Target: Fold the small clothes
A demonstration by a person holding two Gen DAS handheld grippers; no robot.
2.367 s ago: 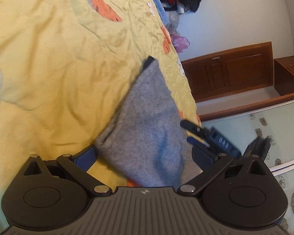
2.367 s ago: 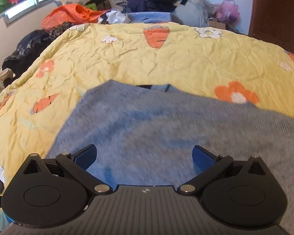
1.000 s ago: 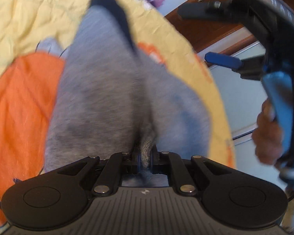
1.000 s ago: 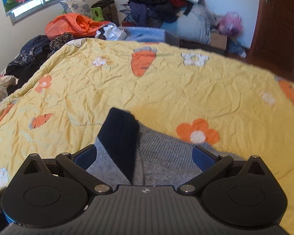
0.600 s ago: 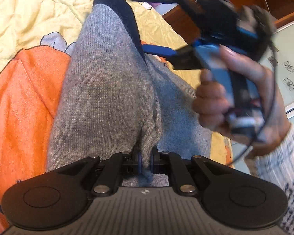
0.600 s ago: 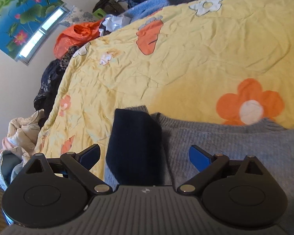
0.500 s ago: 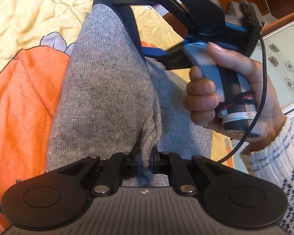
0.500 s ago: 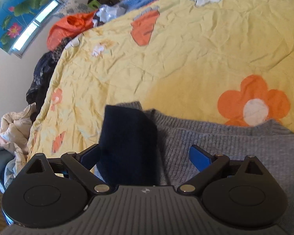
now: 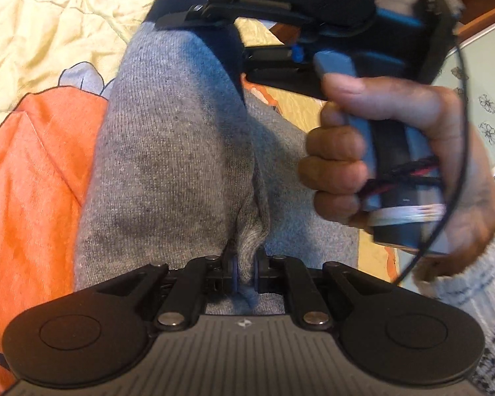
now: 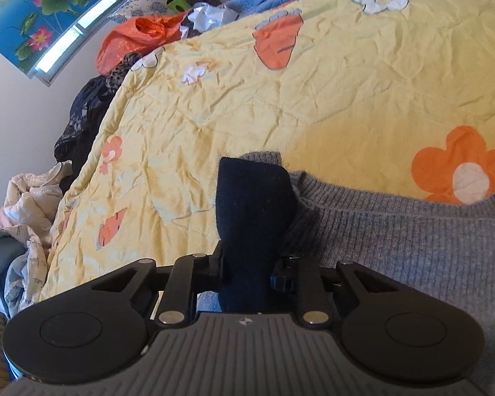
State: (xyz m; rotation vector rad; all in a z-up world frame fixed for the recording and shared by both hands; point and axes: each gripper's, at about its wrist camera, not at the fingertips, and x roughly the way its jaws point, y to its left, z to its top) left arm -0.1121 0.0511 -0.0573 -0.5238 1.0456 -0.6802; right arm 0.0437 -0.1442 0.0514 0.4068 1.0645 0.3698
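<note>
One grey sweater (image 9: 168, 151) lies near the quilt's (image 10: 330, 92) edge, on its orange print. The left gripper (image 9: 245, 272) is pinched tight on a gathered ridge of grey knit; the right gripper (image 10: 247, 272) is clamped on the single navy cuff (image 10: 250, 204) of the sleeve. To fold well, I'd lift both ends together, keep the sleeve taut and lay it flat across the body without dragging the layer beneath. Two grippers, one garment
</note>
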